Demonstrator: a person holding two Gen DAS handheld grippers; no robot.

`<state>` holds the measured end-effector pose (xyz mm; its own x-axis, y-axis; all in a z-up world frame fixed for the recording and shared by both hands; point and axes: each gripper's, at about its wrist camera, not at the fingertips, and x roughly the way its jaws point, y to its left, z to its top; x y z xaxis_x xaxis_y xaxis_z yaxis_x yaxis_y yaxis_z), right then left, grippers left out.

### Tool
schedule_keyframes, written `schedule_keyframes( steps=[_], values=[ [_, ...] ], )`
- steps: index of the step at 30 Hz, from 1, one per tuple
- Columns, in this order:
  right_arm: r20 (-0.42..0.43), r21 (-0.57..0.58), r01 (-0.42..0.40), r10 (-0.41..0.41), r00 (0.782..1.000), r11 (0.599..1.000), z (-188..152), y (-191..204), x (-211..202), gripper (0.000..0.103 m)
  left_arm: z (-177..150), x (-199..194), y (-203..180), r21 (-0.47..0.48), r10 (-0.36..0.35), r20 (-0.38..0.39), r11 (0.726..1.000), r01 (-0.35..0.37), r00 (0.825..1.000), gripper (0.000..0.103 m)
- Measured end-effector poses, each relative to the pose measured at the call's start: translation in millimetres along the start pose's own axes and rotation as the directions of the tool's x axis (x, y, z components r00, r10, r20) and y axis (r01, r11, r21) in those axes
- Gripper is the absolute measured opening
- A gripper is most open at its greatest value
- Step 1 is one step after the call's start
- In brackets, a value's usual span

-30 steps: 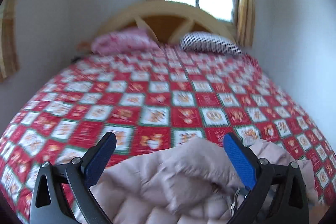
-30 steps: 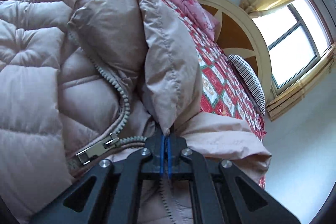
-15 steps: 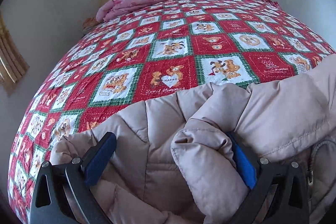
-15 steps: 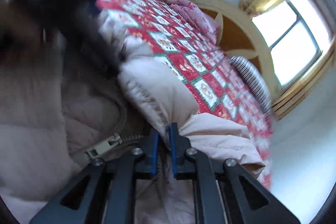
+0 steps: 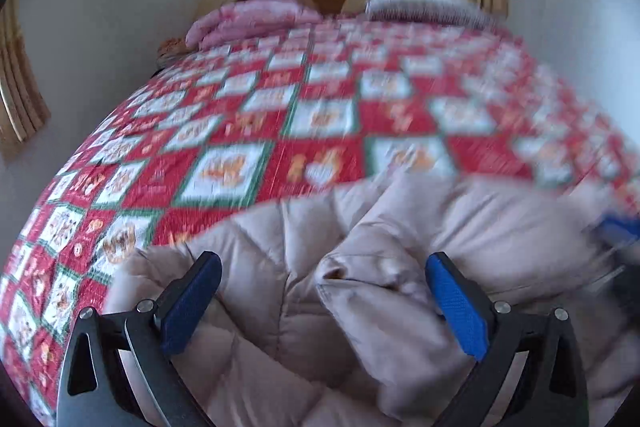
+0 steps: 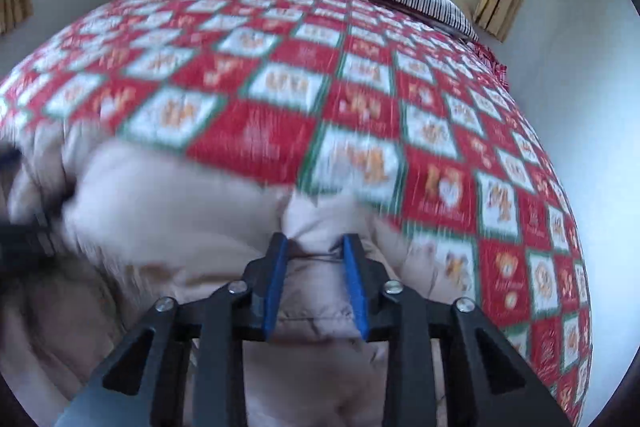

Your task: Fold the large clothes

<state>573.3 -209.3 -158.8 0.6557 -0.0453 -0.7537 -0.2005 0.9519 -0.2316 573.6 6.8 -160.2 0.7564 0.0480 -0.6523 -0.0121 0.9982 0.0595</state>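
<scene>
A pale pink quilted down jacket lies rumpled on the near part of the red patchwork bedspread. The left gripper hangs over it, jaws wide, gripping nothing. The right gripper, angled down, has just been opening; jacket fabric sits loosely between its pads.

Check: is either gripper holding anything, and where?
Nothing firmly. Left gripper open above the jacket; right gripper: fingers have just been opening, a jacket fold loose between them.
</scene>
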Motion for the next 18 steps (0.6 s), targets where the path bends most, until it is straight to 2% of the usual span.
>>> schedule_keyframes(
  steps=[2,3,5,6,7,9,12,14,18],
  values=[
    [0.033,-0.025,0.031,-0.03,0.999,0.999,-13.0,1.7,-1.0,0.031,14.9,-32.0,-3.3,-0.038,-0.052,0.105,0.998,0.057,0.993,0.102],
    [0.043,-0.03,0.034,-0.033,0.999,0.999,-15.5,2.8,-2.3,0.031,22.4,-43.0,-7.4,-0.046,-0.107,0.134,0.992,0.114,0.985,0.102],
    [0.048,-0.012,0.025,-0.024,0.999,1.0,-15.4,-0.2,-2.3,0.032,36.6,-47.3,-21.0,-0.052,-0.238,0.118,0.968,0.245,0.964,0.102],
    [0.05,0.003,0.013,-0.013,0.999,1.0,-14.1,-3.7,-1.3,0.032,40.3,-41.7,-29.2,-0.048,-0.285,0.09,0.956,0.29,0.954,0.102],
    [0.055,0.017,0.0,-0.001,0.998,1.0,-13.1,-6.9,-0.2,0.032,41.2,-31.3,-37.9,-0.04,-0.298,0.056,0.953,0.301,0.953,0.102],
    [0.069,0.019,-0.006,0.005,0.998,1.0,-13.1,-4.8,1.8,0.032,35.2,-6.4,-48.6,-0.032,-0.256,-0.006,0.966,0.256,0.967,0.102],
    [0.081,0.036,-0.031,0.028,0.996,0.999,-16.1,-7.2,0.9,0.032,12.8,42.1,-51.5,-0.038,-0.205,-0.174,0.979,0.202,0.963,0.102],
    [0.087,0.065,-0.06,0.055,0.995,0.996,-19.3,-12.0,1.3,0.032,4.1,48.5,-46.8,-0.07,-0.227,-0.179,0.974,0.217,0.957,0.102],
    [0.089,0.088,-0.094,0.086,0.992,0.992,-20.8,-15.2,3.2,0.032,-1.5,47.6,-60.7,0.002,-0.148,-0.172,0.989,0.151,0.974,0.102]
  ],
)
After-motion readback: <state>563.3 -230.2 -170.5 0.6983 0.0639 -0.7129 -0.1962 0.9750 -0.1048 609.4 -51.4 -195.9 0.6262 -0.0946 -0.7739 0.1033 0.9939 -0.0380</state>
